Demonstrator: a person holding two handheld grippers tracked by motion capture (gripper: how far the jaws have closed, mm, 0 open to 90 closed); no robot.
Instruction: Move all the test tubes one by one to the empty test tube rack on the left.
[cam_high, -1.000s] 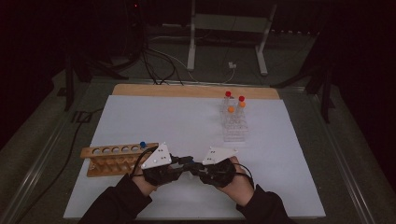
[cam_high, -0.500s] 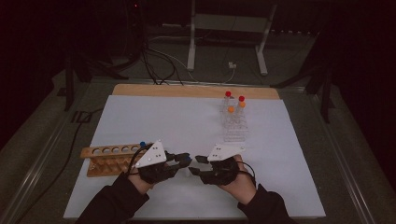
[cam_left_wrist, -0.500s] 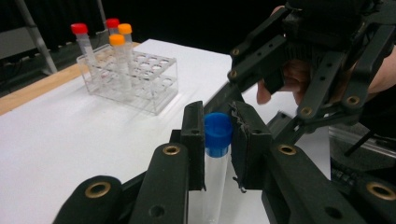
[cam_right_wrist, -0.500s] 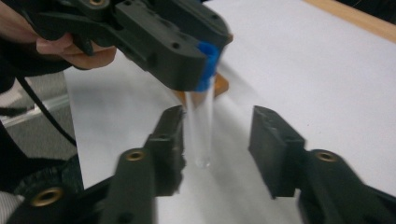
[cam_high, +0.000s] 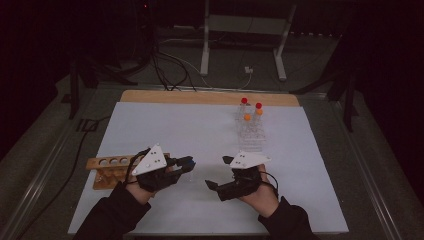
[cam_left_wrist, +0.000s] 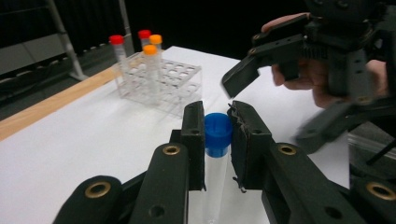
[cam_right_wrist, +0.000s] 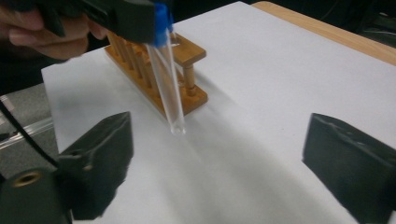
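while clamped at its blue cap | tube (cam_left_wrist: 215, 154) between left gripper (cam_left_wrist: 217, 135) pads (tip free)

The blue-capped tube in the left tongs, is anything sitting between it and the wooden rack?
Nothing visible. The left tongs clamp the blue-capped tube just below its cap, its tip hanging above bare white sheet. The wooden rack stands right behind it. The right tongs, jaws just opened, are off to the other side.

A clear tube (cam_left_wrist: 212, 177) with blue cap (cam_left_wrist: 218, 132), a brown wooden rack (cam_right_wrist: 159, 70) (black tongs (cam_left_wrist: 217, 140)).
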